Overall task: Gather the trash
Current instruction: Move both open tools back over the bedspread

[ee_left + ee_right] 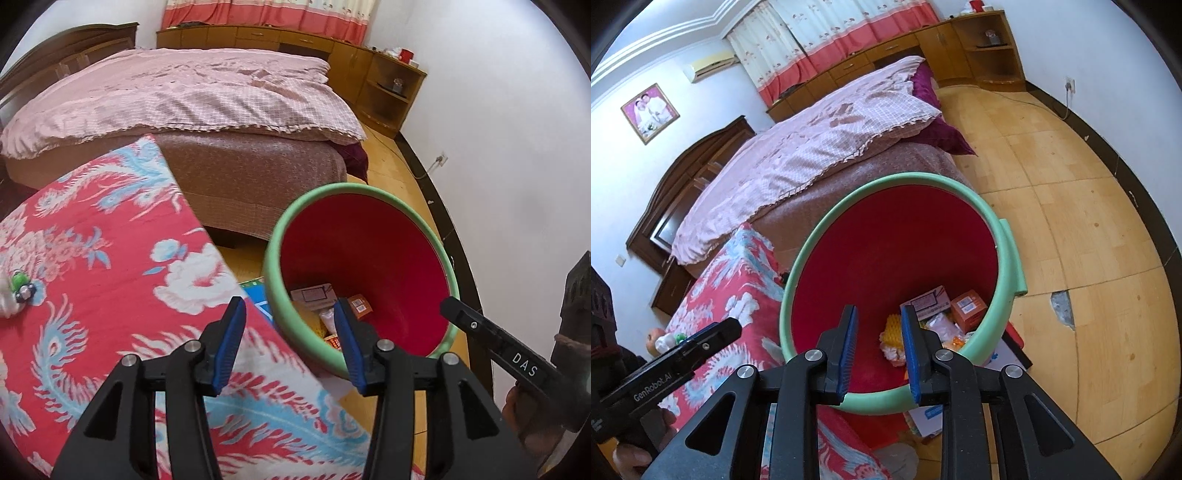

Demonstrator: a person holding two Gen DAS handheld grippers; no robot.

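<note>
Both the left gripper (pixel 291 341) and right gripper (pixel 879 350) spread, empty, over the bin (pixel 1008 258) beside the desk (pixel 110 266). Trash (pixel 967 304) inside: light boxes, soft wrappers; pinch box edges, wrappers may slip

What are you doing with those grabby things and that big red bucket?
A person is tidying up trash with a pair of tongs in each hand. Both the left tongs and the right tongs hang over the red bucket with the green rim, and both are open with nothing in them. Down in the bucket lie an orange box, a yellow wrapper and other bits. A few small things are still on the flowery red cloth beside it.
</note>
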